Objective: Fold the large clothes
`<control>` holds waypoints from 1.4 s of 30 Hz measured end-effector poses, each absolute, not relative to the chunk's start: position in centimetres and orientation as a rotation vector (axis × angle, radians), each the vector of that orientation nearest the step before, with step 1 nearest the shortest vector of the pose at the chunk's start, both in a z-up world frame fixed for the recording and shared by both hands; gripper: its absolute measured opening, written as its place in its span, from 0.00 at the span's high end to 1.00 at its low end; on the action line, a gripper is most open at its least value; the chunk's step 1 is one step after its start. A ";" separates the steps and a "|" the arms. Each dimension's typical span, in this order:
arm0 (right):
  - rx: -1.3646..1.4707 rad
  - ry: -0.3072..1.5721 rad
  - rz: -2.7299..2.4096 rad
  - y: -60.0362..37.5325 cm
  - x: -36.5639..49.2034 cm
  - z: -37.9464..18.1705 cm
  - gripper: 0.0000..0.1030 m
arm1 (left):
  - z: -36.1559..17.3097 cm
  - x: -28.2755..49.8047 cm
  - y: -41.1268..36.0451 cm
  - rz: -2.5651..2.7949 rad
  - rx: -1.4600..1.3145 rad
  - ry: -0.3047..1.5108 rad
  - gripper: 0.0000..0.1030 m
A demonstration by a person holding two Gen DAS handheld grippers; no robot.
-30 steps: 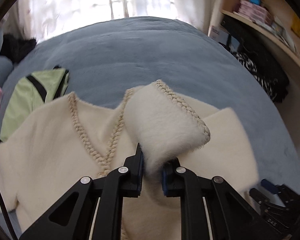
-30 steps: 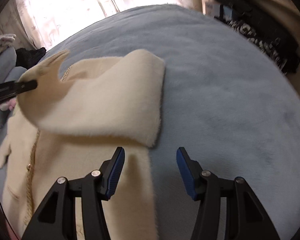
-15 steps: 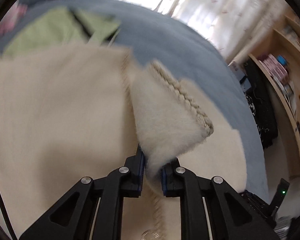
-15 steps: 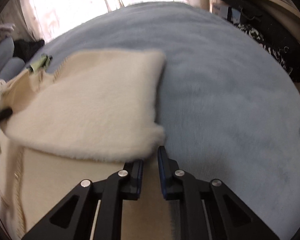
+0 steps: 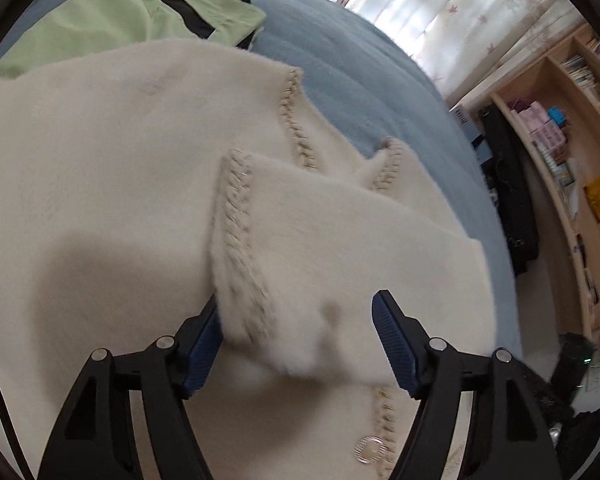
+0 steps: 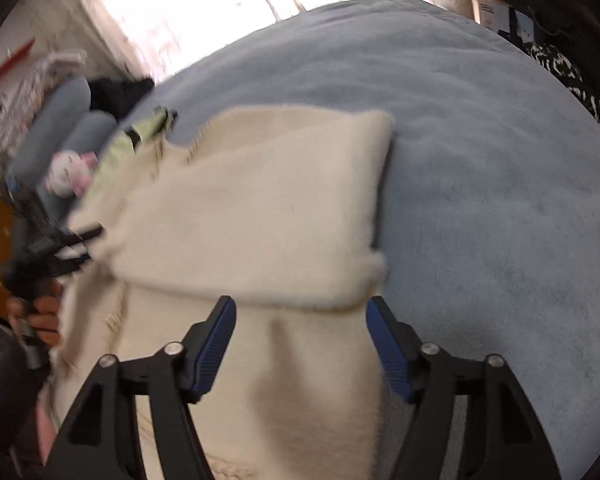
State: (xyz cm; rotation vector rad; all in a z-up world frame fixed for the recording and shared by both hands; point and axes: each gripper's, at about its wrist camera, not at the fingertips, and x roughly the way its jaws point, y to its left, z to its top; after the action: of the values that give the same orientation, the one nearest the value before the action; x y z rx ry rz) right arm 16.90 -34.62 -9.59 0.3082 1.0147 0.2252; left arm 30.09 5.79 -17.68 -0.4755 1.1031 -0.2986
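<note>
A cream fuzzy cardigan (image 5: 100,168) with braided trim lies spread on the blue bed cover (image 5: 360,64). Its sleeve (image 5: 340,248) is folded across the body, cuff trim toward me. My left gripper (image 5: 298,304) is over that cuff with its jaws opening. The cuff end sits between the pads and is not squeezed. In the right wrist view the folded sleeve (image 6: 252,208) ends at a fold by the cardigan's right edge. My right gripper (image 6: 300,304) hovers at that fold, jaws opening, holding nothing. The left gripper (image 6: 56,244) shows at the far left in a hand (image 6: 44,316).
A light green garment (image 5: 120,12) lies on the bed beyond the cardigan. Grey pillows (image 6: 64,120) and a pink-white plush toy (image 6: 68,172) sit at the bed's far left. Wooden shelves (image 5: 560,140) and black bags (image 5: 508,200) stand to the right. Bare blue cover (image 6: 480,160) stretches right of the cardigan.
My left gripper carried the pinched cuff across the cardigan and downward, then let it go. My right gripper closed at the fold edge and has opened again. The sleeve now lies flat.
</note>
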 end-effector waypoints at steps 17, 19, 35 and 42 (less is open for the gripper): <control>0.540 1.095 0.049 -38.3 32.1 -14.3 0.73 | -18.2 38.0 3.8 -0.246 -0.290 1.147 0.89; 0.460 1.086 0.032 -37.6 32.3 -13.3 0.86 | -17.0 37.7 3.3 -0.231 -0.259 1.087 0.89; 0.120 0.827 -0.169 -33.7 25.7 -6.0 0.61 | -13.9 33.2 1.5 -0.170 -0.049 0.916 0.73; 0.123 0.980 0.174 -22.7 22.6 -8.7 0.60 | -12.4 29.3 -2.0 -0.181 -0.042 0.929 0.75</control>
State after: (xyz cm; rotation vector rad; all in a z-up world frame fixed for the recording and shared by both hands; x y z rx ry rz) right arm 22.59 -22.74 -8.66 0.1230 0.9798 0.1744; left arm 29.28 -2.04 -12.38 -0.0422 0.9293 -0.1812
